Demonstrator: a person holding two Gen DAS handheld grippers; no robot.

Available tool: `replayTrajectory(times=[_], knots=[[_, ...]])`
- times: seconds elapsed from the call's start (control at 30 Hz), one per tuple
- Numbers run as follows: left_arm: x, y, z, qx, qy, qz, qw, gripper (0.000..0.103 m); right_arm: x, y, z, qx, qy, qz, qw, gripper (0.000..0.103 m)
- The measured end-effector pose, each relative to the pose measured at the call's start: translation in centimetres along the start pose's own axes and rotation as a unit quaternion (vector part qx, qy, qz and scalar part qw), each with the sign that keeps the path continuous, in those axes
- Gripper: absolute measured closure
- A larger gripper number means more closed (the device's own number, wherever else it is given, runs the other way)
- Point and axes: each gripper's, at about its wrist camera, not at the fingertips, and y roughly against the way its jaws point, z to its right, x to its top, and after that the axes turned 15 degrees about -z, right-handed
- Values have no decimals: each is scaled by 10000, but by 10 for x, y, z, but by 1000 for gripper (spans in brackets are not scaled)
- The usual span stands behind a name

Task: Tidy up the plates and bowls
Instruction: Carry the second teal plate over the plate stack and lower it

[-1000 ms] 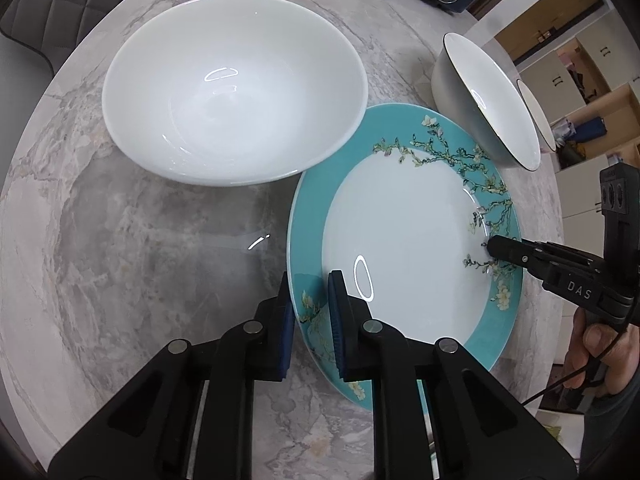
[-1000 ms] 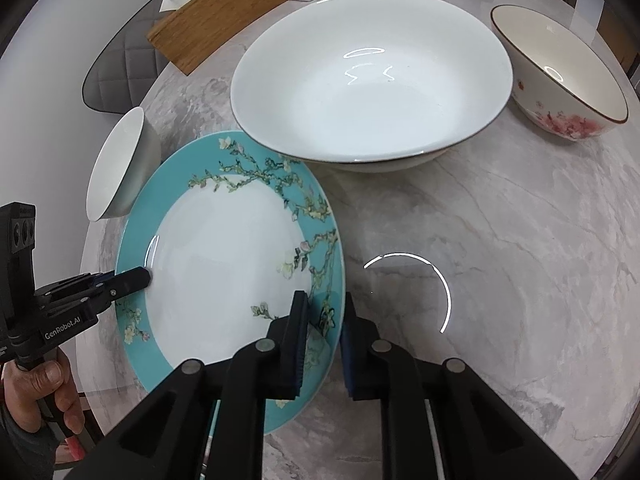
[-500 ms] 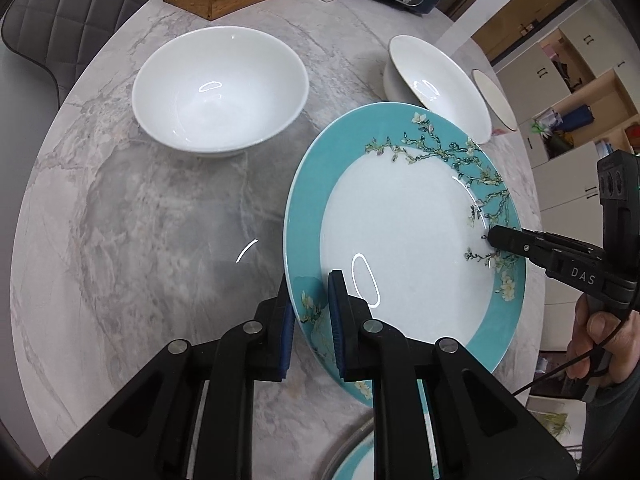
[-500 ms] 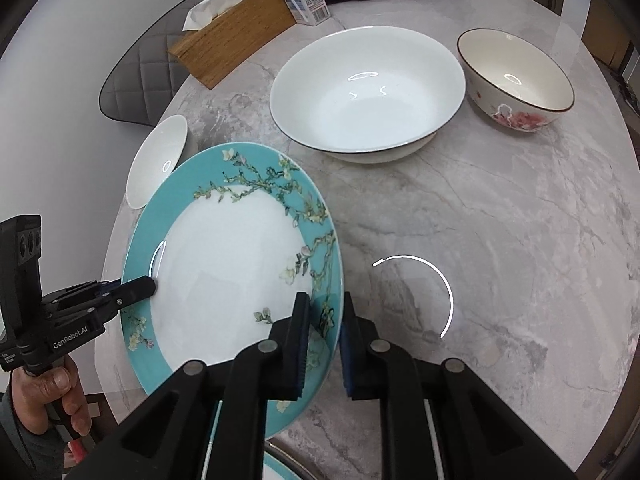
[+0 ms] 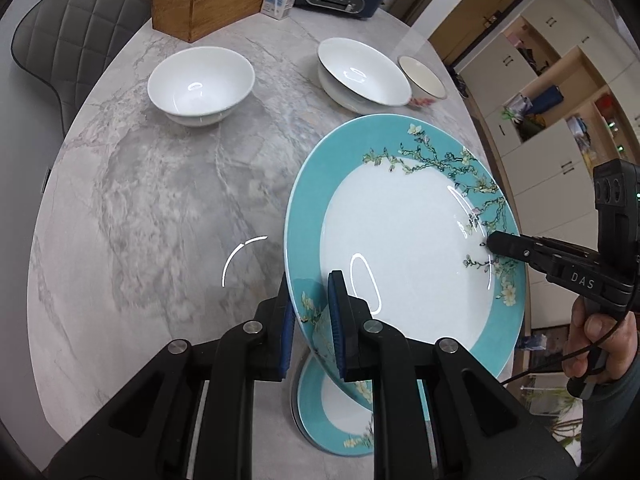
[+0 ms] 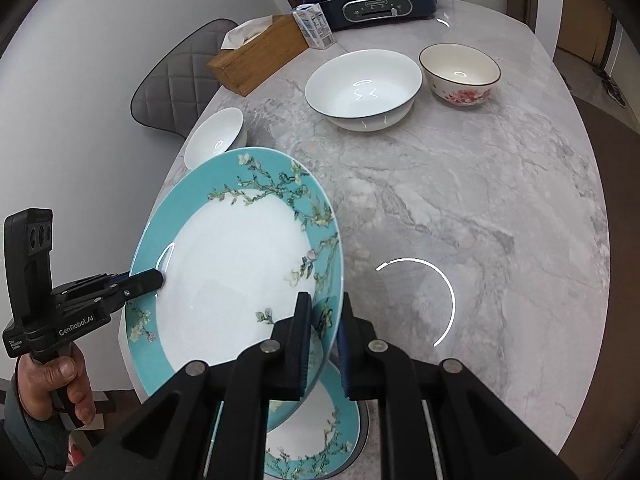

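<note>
Since a second ago the round teal-rimmed plate with a white centre and blossom branches (image 5: 400, 248) has risen off the grey marble table (image 5: 152, 208), and the bowls look smaller and farther. A second matching teal plate (image 5: 332, 412) now shows on the table below it. The left gripper (image 5: 310, 312) pinches one rim, the right gripper (image 6: 324, 332) the opposite rim, each clamped narrowly on it. The plate hangs face-up, tilted, with no long axis, its blossom side toward the white bowl (image 5: 200, 84).
</note>
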Motion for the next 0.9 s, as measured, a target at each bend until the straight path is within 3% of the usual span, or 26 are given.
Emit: replayTrajectory(times=[0.2, 0.47, 0.9], knots=[[-55, -12, 9, -52, -106, -196, 9997, 88, -58, 0, -5, -131, -134, -21, 9998, 89], [-102, -50, 7, 50, -187, -483, 9986, 88, -116, -36, 1, -239, -437, -184, 9986, 89], [-128, -81, -1, 257, -186, -584, 9978, 88, -144, -69, -4, -623, -413, -128, 9971, 86]])
